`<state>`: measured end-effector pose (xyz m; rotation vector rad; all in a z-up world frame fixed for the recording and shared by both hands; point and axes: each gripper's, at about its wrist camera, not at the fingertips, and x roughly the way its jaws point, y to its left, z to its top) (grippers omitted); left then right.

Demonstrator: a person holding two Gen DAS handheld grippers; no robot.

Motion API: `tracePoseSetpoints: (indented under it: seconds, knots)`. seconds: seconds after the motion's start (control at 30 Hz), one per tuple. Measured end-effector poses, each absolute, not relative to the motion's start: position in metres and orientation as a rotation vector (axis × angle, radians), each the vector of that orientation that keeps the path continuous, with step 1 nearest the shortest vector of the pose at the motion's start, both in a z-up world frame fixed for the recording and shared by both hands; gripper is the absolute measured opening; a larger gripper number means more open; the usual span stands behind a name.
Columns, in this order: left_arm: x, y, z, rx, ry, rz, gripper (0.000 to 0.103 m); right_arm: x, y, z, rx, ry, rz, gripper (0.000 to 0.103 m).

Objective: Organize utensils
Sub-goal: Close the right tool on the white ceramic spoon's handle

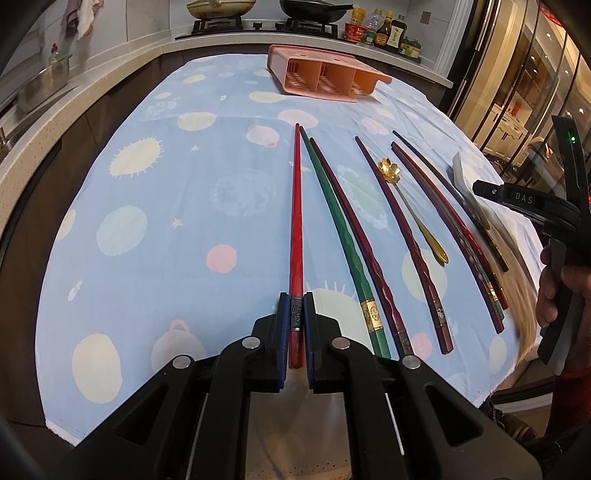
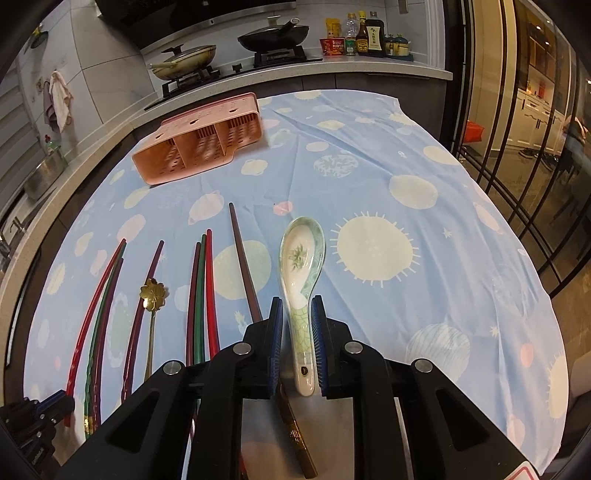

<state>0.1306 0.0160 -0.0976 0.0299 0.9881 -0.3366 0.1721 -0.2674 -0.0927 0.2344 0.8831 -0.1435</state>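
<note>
My left gripper [image 1: 296, 300] is shut on the thick end of a red chopstick [image 1: 296, 206], which points away across the blue patterned cloth [image 1: 166, 229]. My right gripper [image 2: 297, 308] is shut on the handle of a white and green ceramic spoon [image 2: 302, 254], bowl pointing away. Between the two lie several chopsticks, among them a green one [image 1: 340, 236] and a dark brown one [image 2: 242, 258], plus a gold flower-shaped spoon [image 1: 392, 170]. A pink three-compartment utensil holder [image 1: 325, 79] lies on its side at the far end of the table, apart from both grippers.
Behind the table runs a counter with a hob, two pans [image 2: 273, 35] and sauce bottles [image 2: 369, 37]. A metal pot [image 1: 44, 85] stands on the left counter. Glass doors [image 2: 517, 166] stand to the right. A hand [image 1: 554, 291] holds the right gripper's grip.
</note>
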Motion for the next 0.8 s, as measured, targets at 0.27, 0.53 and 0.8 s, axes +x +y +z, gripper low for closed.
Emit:
tracePoseSetpoints:
  seconds: [0.27, 0.53, 0.8]
  knots:
    - [0.128, 0.015, -0.097, 0.041, 0.985, -0.333, 0.007, 0.175, -0.268, -0.106, 0.251, 0.914, -0.132, 0.016]
    - [0.128, 0.014, -0.097, 0.04, 0.988, -0.327, 0.007, 0.174, -0.27, -0.107, 0.252, 0.915, -0.13, 0.016]
    - [0.131, 0.013, -0.097, 0.047, 0.983, -0.328, 0.007, 0.175, -0.269, -0.11, 0.239, 0.917, -0.126, 0.014]
